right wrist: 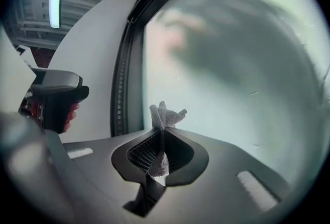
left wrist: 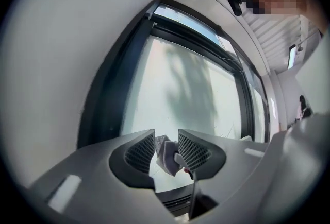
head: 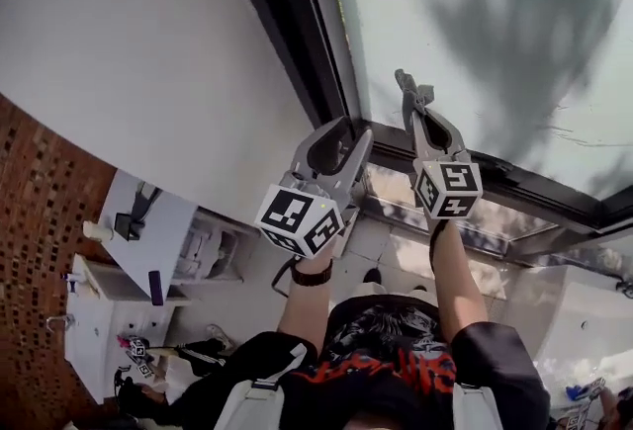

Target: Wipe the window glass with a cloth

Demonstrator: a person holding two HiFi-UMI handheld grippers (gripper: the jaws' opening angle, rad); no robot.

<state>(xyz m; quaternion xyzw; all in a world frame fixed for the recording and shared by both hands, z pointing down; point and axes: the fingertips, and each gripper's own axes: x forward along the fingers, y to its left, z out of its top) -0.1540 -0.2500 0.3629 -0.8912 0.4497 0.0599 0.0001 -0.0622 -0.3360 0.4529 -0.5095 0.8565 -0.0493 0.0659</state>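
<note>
My left claw is released and pinches nothing, raised beside the dark window frame. My right claw is clenched on the cloth, with a tuft past the tips, at the frame-side edge of the window glass. I can't tell if it touches. No wipe marks show, so I judge most wiping is left.

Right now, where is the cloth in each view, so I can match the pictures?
Head view: the cloth sits upper centre, at the tip of the right gripper, in front of the glass.
Left gripper view: the cloth shows low centre, through the gap between the fingers of the left gripper.
Right gripper view: the cloth is centre, clamped, a tuft poking out.
Shared landmark: the dark window frame.
</note>
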